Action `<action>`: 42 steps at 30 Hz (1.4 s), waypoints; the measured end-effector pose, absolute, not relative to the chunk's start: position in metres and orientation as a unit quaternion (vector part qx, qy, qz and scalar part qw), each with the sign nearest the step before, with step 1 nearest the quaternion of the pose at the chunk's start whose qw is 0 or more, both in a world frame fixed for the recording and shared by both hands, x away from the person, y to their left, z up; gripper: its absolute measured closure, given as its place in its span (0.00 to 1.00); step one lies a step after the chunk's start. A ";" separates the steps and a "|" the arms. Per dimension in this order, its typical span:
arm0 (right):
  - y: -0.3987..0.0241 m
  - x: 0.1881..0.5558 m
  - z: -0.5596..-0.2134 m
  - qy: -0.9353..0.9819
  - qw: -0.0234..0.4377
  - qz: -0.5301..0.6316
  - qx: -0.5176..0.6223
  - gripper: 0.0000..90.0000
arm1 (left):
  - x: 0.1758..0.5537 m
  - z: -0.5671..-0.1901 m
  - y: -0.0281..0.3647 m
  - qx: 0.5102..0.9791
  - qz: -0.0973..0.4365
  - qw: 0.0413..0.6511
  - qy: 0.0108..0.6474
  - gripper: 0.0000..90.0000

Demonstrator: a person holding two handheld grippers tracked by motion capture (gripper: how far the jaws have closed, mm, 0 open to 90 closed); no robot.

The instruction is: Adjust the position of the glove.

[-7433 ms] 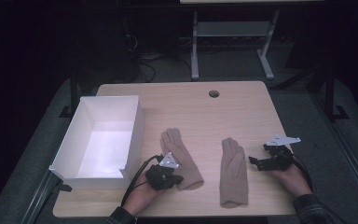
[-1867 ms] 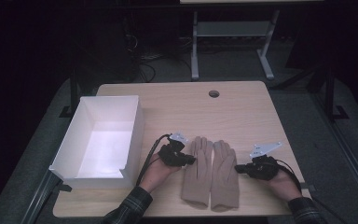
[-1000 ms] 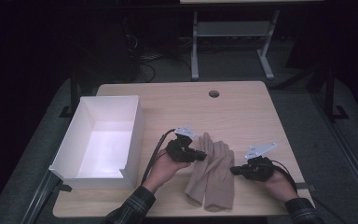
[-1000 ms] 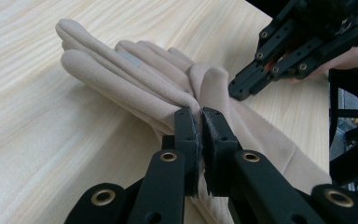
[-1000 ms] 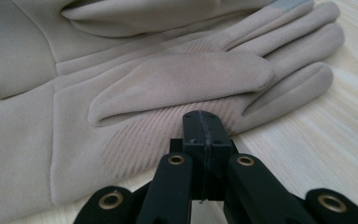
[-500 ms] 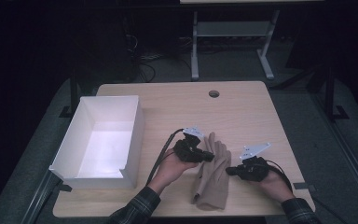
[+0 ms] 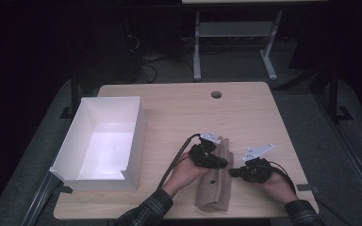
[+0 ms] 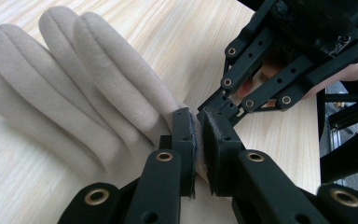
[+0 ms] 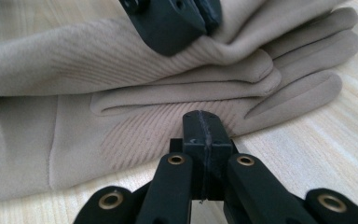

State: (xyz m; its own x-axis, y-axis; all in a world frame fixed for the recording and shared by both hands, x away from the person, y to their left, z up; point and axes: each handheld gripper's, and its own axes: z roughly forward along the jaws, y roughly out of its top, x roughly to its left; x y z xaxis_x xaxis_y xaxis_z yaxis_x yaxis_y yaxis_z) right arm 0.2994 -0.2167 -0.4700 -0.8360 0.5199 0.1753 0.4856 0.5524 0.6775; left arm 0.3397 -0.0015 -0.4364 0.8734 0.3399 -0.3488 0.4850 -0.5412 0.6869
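Left gripper (image 7: 215, 161) has carried one beige knit glove (image 8: 74, 88) over its twin (image 9: 168, 135); jaws clamped on fabric, just easing. Right gripper (image 7: 235, 172) jaws together, pinning lower glove's edge. Pair stacked; white box (image 7: 136, 136) probably next.

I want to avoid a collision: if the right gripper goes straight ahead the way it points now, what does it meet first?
Most likely the lower beige glove. The right gripper, jaws shut, points at its ribbed palm from beside it; whether the tips already touch it is unclear.

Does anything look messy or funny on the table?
Nothing is spilled or broken. The only untidy bit: the top glove lies slightly crooked over the bottom glove, so their fingers don't line up. The left tool pinches the top glove's edge. The white box sits straight.
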 end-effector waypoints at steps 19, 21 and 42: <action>-0.272 0.313 -0.470 0.832 0.122 0.375 0.389 0.41 | 0.308 -0.443 -0.009 0.879 -0.101 0.421 0.201 0.99; -0.274 0.315 -0.472 0.826 0.127 0.373 0.404 0.36 | 0.304 -0.447 -0.012 0.883 -0.104 0.414 0.196 0.99; -0.275 0.318 -0.482 0.819 0.158 0.364 0.413 0.21 | 0.303 -0.457 0.017 0.907 -0.075 0.362 0.201 0.99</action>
